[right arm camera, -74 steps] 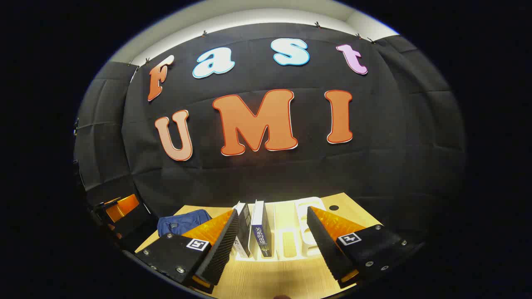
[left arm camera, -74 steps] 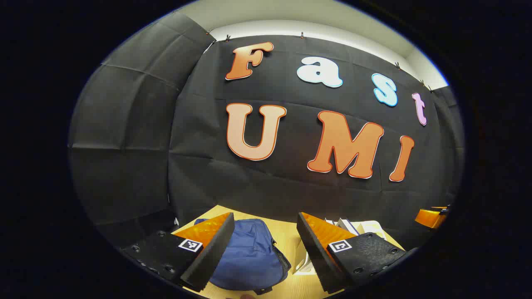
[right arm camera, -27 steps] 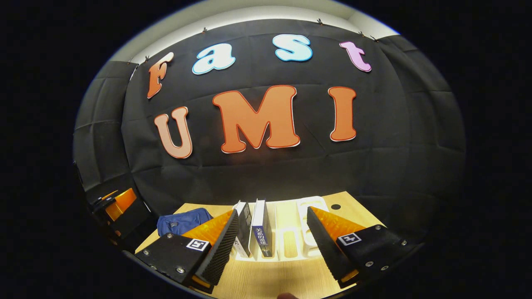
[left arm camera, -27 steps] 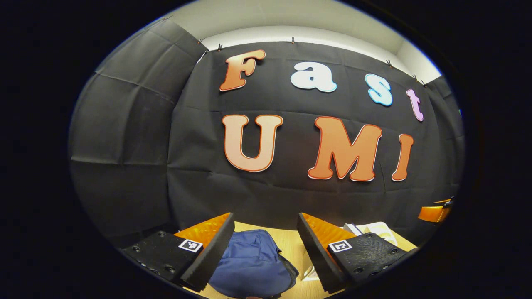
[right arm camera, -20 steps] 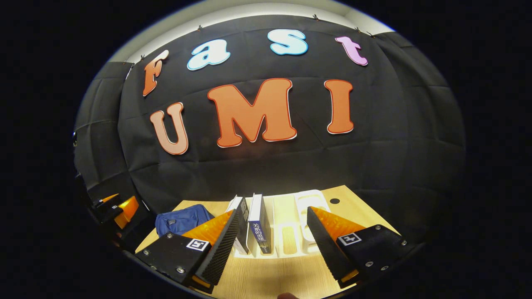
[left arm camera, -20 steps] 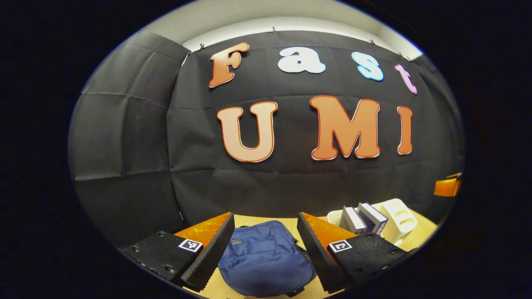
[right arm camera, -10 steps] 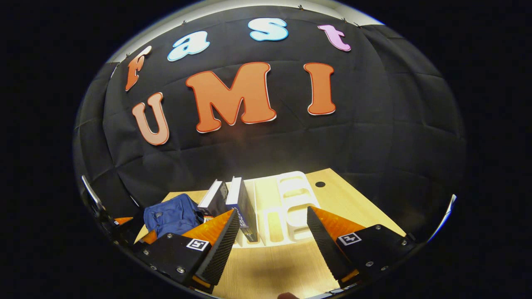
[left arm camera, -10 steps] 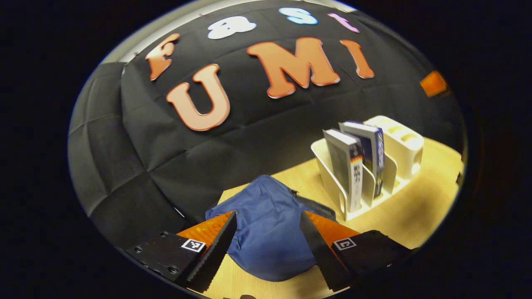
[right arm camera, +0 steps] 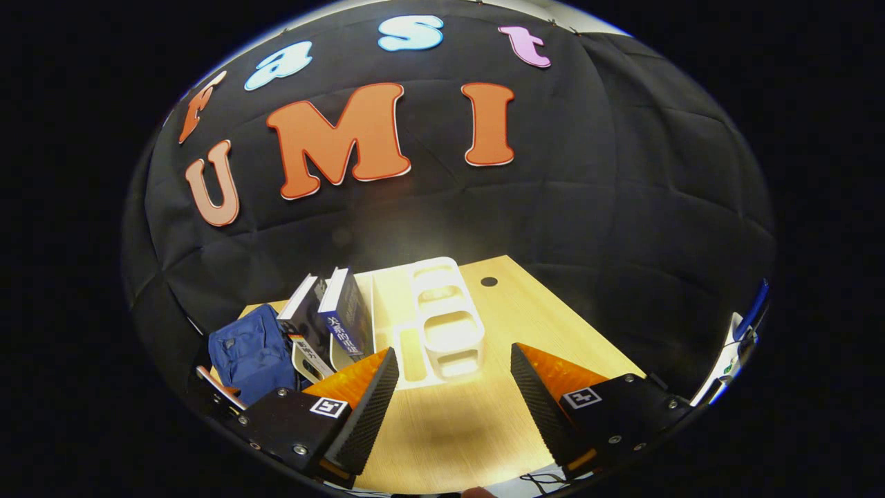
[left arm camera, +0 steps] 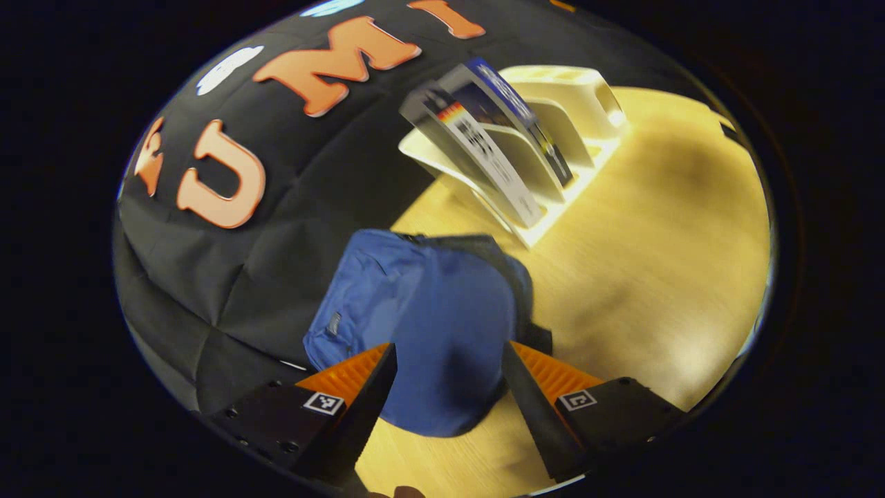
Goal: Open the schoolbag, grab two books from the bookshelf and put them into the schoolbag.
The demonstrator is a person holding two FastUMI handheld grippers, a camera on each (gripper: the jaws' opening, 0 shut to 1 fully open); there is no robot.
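A blue schoolbag [left arm camera: 422, 325] lies closed on the wooden table [left arm camera: 657, 263], and my left gripper [left arm camera: 446, 408] hovers open just above its near end. Behind it a white bookshelf [left arm camera: 553, 131] holds two upright books [left arm camera: 484, 138], leaning to the left. In the right gripper view the schoolbag [right arm camera: 252, 353] sits at the left, the two books [right arm camera: 332, 318] stand in the bookshelf [right arm camera: 442, 325], and my right gripper [right arm camera: 449, 401] is open above bare table in front of the shelf.
A small round hole [right arm camera: 489, 281] marks the table's far right part. Black cloth walls close the booth behind and to the sides. Bare wood lies to the right of the bag and in front of the shelf.
The left gripper has tilted down and rolled over the schoolbag, which now sits larger between its fingers. The right gripper has tipped down slightly; the shelf and books have slid left in its view.
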